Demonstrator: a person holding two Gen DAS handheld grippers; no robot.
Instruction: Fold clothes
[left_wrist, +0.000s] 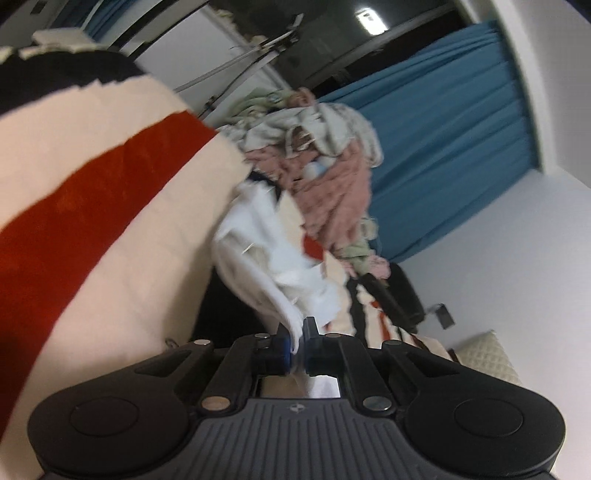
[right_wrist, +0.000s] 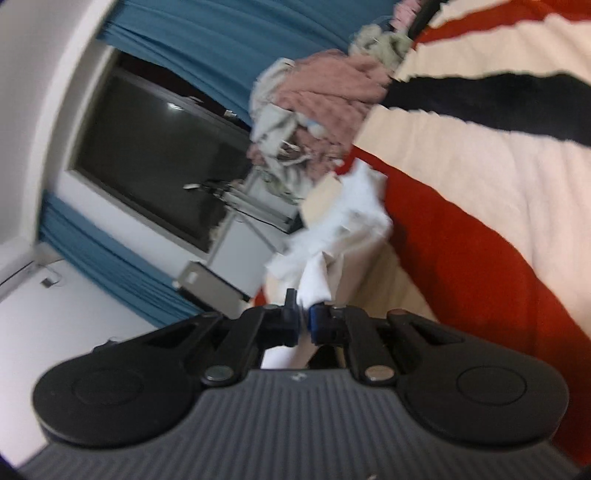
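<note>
Left tool (left_wrist: 300, 349) is clamped on a white garment (left_wrist: 280, 258). Right tool (right_wrist: 303, 325) is clamped on the same garment (right_wrist: 343, 221). It hangs beside a striped blanket (left_wrist: 74, 206), near a clothes pile (left_wrist: 325, 162).

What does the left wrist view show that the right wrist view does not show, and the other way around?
Only the left wrist view shows the left gripper, a ceiling light and a quilted cushion. Only the right wrist view shows the right gripper and a dark window. Both views share the white garment, with each gripper shut on an edge of it, the striped blanket, the pile of unfolded clothes and the blue curtain.
</note>
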